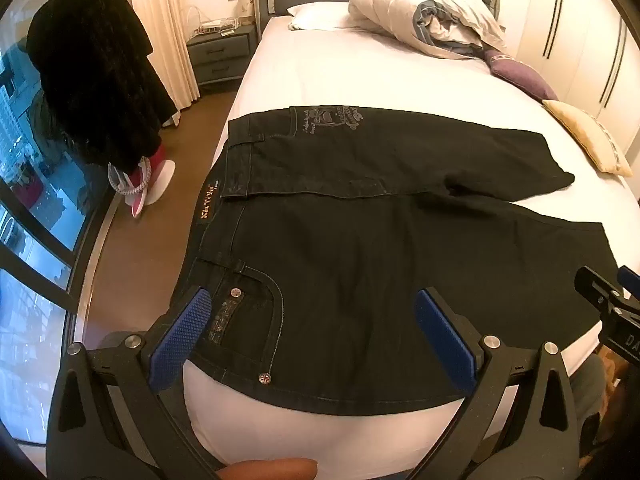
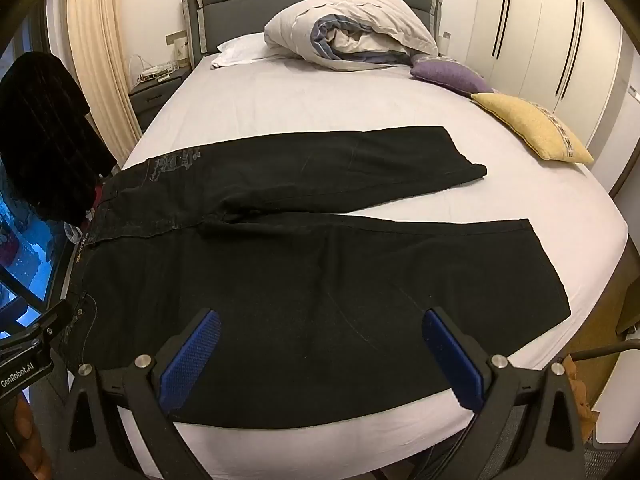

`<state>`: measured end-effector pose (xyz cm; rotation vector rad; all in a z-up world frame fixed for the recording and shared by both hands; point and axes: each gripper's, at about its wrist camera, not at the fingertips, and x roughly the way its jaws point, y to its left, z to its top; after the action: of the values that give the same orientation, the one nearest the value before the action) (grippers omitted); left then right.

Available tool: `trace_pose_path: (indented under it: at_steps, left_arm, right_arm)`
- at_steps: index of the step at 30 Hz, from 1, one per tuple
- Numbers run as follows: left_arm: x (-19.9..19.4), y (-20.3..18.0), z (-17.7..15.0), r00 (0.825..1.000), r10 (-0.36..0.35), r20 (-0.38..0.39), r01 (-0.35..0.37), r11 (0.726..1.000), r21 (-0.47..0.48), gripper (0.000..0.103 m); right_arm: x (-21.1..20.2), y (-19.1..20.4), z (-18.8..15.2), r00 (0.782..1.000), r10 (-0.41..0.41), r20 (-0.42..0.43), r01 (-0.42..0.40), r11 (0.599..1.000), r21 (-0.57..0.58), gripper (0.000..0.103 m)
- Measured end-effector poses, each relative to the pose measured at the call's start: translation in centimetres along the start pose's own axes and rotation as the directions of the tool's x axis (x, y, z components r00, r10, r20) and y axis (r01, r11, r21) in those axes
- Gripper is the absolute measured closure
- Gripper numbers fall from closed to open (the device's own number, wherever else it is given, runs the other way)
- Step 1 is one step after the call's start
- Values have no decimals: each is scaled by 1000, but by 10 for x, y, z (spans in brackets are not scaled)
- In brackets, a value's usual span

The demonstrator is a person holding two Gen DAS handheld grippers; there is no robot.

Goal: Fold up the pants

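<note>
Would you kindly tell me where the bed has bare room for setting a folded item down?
The white sheet lies bare between the black denim pants and the rumpled duvet. A narrower wedge opens between the two legs. The right edge is crowded by the yellow cushion and purple cushion.

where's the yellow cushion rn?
The yellow cushion lies at the right edge of the bed in both views, just in front of the purple cushion and beyond the far leg of the black pants.
</note>
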<state>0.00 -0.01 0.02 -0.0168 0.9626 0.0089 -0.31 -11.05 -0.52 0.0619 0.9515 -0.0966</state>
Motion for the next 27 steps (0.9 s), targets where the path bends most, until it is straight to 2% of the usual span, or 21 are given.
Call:
trace_pose_path:
  at_steps: [27]
  left_arm:
    - [2,-2,-1,1000,8,1,-8,1000,10,0]
  right_arm:
    - [6,-1,-5,1000,2,-19,-2,1000,-1,0]
